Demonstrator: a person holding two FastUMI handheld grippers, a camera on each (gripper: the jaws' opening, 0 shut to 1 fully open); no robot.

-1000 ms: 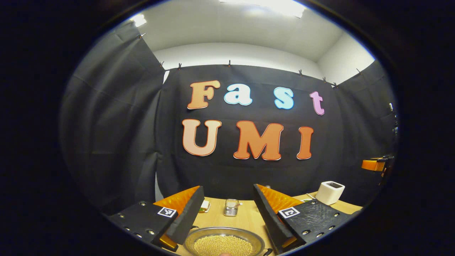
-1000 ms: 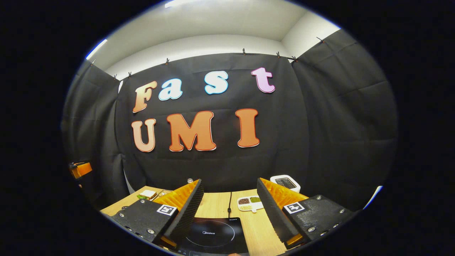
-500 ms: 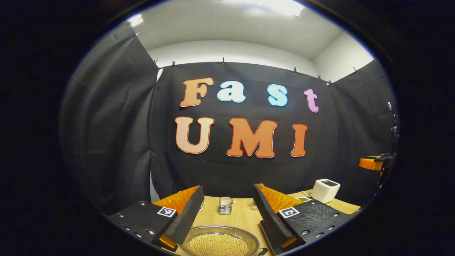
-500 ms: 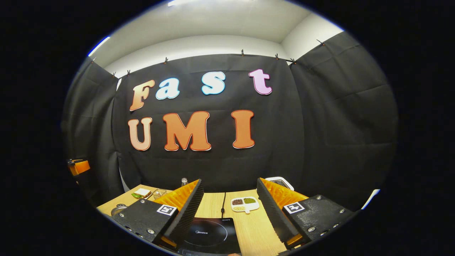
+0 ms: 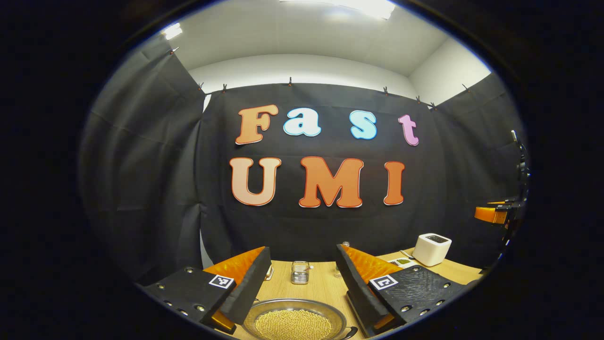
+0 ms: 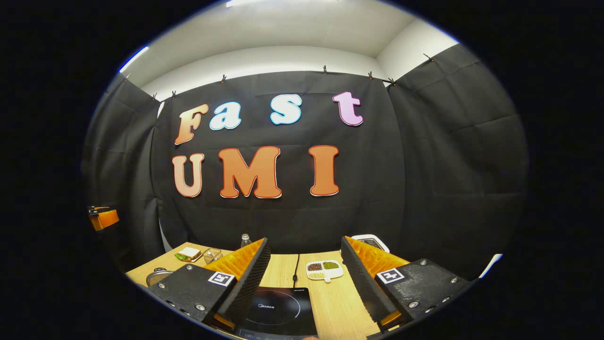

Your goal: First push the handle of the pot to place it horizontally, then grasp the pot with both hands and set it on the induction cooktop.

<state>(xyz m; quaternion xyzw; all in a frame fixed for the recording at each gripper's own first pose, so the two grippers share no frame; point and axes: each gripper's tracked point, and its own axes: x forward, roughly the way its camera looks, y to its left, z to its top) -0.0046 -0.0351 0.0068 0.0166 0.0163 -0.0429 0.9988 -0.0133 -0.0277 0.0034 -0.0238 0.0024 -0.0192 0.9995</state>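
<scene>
The pot, a shallow metal one filled with small pale beans, sits on the wooden table right below the left gripper, whose jaws stand wide apart and hold nothing; the pot lies low between them, untouched. Just beside the pot's right rim a dark curved bit of handle pokes out, but it is cut off at the edge, so I cannot tell which way it lies or whether it is horizontal yet. To the pot's right, the induction cooktop rests flat under the right gripper, also spread open and empty. Beyond the pot stands a small glass jar; farther right of it, a white box-like appliance. Past the cooktop are a divided dish of beans, a bottle, and a sandwich. The pot's rim also peeks out at the left in the right gripper view, mostly hidden by a finger. I'd worry about the beans: a hard shove on the handle, or an uneven two-handed lift, could tip the shallow pot and scatter them.
</scene>
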